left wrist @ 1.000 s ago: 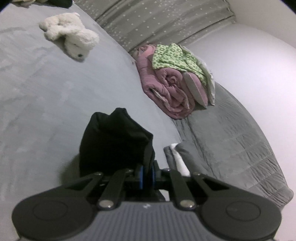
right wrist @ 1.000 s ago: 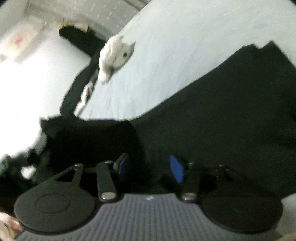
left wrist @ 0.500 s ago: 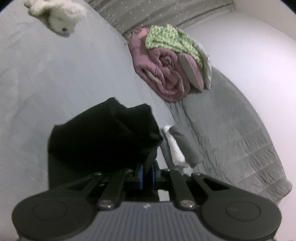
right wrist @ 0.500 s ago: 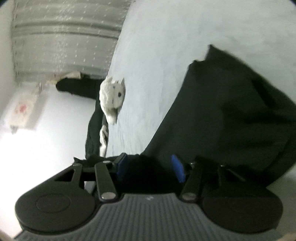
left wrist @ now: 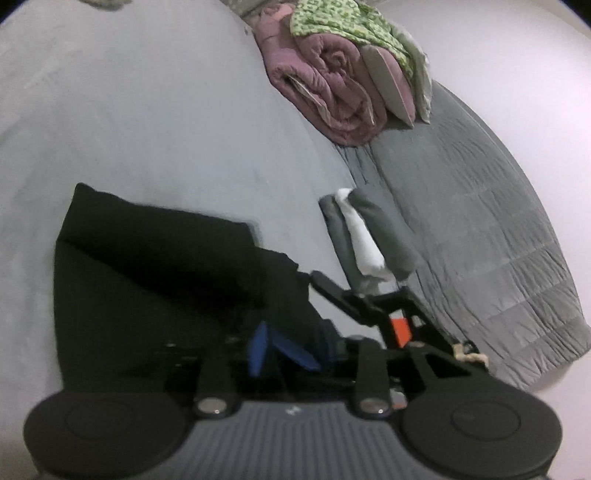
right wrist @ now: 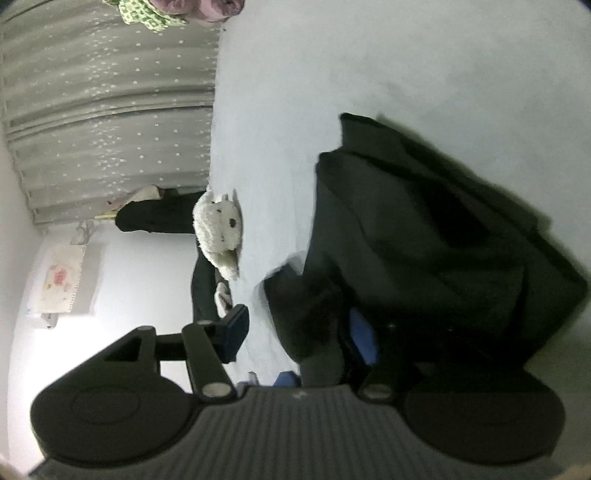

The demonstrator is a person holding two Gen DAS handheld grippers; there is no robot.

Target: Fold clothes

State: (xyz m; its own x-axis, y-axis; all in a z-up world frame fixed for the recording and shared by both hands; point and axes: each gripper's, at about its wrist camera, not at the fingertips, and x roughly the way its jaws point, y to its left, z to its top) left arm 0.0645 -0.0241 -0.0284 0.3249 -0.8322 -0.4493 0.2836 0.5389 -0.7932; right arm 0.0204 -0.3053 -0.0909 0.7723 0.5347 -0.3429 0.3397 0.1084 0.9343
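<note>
Writing: none readable anywhere | left gripper [left wrist: 286,347] jaws opening, black garment [left wrist: 155,273] between | right gripper [right wrist: 299,332] jaws opening over same garment on bed [left wrist: 147,110]

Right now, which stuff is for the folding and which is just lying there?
For the folding:
black garment, spread on the bed
left gripper, jaws opening over its edge
right gripper, jaws opening beside it

Just lying about:
white plush toy
pink rolled blanket
green patterned cloth
grey quilt
</note>
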